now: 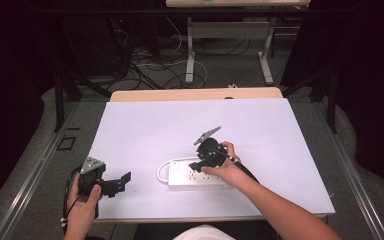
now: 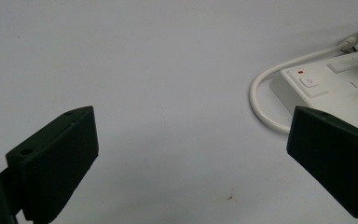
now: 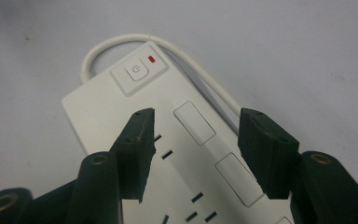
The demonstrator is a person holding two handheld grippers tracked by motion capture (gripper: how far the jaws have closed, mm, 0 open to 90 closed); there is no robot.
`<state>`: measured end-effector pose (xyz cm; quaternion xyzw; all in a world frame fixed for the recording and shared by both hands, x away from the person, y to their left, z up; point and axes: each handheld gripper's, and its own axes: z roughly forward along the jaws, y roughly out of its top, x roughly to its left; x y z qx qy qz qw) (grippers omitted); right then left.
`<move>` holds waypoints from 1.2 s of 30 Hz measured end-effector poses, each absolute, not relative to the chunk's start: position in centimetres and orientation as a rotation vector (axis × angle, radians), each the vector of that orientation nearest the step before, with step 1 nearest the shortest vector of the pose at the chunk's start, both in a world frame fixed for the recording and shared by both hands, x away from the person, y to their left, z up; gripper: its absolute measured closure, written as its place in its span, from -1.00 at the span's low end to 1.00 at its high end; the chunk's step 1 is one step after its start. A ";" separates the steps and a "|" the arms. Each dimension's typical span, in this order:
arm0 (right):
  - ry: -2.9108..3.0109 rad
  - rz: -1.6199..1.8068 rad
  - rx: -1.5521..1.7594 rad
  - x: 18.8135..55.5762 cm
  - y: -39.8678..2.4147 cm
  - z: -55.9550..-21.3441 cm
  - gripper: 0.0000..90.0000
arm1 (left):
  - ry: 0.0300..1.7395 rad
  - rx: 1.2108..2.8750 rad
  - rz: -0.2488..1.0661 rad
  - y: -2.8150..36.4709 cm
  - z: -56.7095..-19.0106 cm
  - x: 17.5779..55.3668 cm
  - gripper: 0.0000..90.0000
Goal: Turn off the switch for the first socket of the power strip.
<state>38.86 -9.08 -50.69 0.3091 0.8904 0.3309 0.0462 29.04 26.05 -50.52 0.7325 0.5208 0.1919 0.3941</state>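
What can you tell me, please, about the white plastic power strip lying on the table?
The white rectangular plastic power strip lies flat on the pale table, sockets upward. One end carries a square power button beside a small red indicator; its white cord loops round that end. The right gripper hovers open above it, apparently not pressing it.

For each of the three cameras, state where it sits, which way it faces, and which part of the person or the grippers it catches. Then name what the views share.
High view: above the person's side, looking forward and down on the table; both forearms, left gripper and right gripper show.
Left gripper view: rides the left gripper, looking across the table between its open jaws.
Right gripper view: rides the right gripper, looking down between its open jaws at the power strip's switch.
Shared: the white power strip and its looped cord appear in all three.
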 end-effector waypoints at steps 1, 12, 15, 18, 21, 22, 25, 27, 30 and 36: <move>2.722 1.031 0.930 38.8 -9.1 -50.6 -0.06 | 1.320 1.855 0.488 26.0 -50.5 29.1 -0.96; 2.715 1.028 0.804 37.6 -8.8 -49.8 -0.24 | 1.323 1.851 0.489 26.1 -50.5 29.0 -0.96; 2.690 1.026 0.775 37.4 -9.0 -49.6 -0.34 | 1.320 1.855 0.491 26.1 -50.5 29.0 -0.96; 2.689 1.014 0.761 37.2 -9.2 -49.3 -0.39 | 1.317 1.852 0.493 26.0 -50.5 29.0 -0.96; 2.671 1.037 0.775 37.0 -9.4 -49.0 -0.58 | 1.318 1.855 0.490 26.0 -50.5 29.0 -0.96; 2.657 1.043 0.757 37.0 -9.5 -49.0 -0.62 | 1.318 1.854 0.490 26.0 -50.5 29.0 -0.96; 2.637 1.045 0.734 36.7 -9.9 -48.9 -0.68 | 1.319 1.854 0.491 26.0 -50.5 29.0 -0.96; 2.624 1.064 0.774 36.4 -10.2 -48.9 -0.76 | 1.319 1.854 0.490 26.0 -50.5 29.0 -0.96; 2.613 1.079 0.791 36.2 -10.7 -49.0 -1.00 | 1.318 1.853 0.491 26.0 -50.5 29.0 -0.96; 2.581 1.084 0.786 35.7 -11.9 -48.8 -1.00 | 1.319 1.853 0.491 26.0 -50.5 29.0 -0.96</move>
